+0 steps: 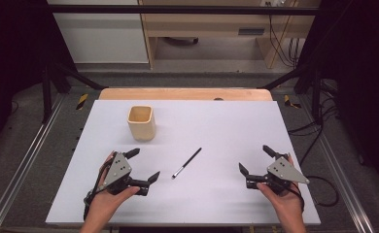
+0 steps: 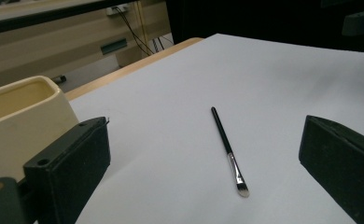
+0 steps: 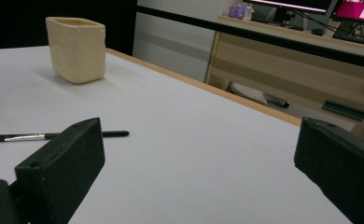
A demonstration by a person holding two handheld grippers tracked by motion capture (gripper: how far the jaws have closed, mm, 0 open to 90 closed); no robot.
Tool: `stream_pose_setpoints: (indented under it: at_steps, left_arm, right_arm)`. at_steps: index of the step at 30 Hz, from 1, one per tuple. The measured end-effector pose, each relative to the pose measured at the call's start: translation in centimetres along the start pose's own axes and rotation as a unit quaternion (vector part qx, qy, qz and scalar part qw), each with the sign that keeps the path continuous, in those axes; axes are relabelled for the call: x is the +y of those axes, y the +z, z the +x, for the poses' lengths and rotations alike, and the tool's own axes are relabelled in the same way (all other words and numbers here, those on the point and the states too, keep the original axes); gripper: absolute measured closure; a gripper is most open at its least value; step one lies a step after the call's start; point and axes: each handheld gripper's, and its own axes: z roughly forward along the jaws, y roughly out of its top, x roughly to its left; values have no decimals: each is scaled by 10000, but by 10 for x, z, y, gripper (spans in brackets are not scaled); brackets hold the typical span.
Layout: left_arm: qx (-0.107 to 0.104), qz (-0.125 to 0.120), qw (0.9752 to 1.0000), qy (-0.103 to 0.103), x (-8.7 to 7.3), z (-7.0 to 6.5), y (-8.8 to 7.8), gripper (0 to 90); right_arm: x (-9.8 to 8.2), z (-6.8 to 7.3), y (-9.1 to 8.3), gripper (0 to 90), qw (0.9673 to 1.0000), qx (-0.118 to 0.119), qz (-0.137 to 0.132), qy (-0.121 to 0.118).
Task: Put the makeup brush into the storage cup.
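Two tools, the left tool (image 1: 145, 164) and right tool (image 1: 254, 159), hover wide open and empty at lower frame, flanking the brush (image 1: 186, 163) lying mid-surface below the cup (image 1: 141, 122), so picking it up likely comes next.

a lab or office test bay: beyond the right gripper (image 3: 196, 186) stand a wooden desk (image 3: 283, 70) with lit monitors (image 3: 353, 11), loose cables (image 1: 280, 43), and a black metal frame (image 1: 178, 8) enclosing the white table (image 1: 236, 126).
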Motion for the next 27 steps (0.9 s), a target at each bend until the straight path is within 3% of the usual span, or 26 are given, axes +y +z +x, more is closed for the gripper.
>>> stream_pose_setpoints:
  at_steps: [7, 11, 14, 27]
  left_arm:
    - [-56, 315, 9995, 32, 6, -3, 15, 22]
    - [-60, 526, 9985, -110, 9, -3, 25, 30]
    - [-41, 684, 9976, -98, 12, -3, 34, 30]
    - [-134, 1416, 9898, 42, 25, -10, 66, 31]
  right_arm:
    - [-1, -1, 0, 20, 10000, 2, 12, 14]
    - [-1, -1, 0, 20, 10000, 8, 22, 22]
    - [-1, -1, 0, 20, 10000, 11, 22, 30]
    - [-3, -2, -1, 20, 10000, 13, 37, 58]
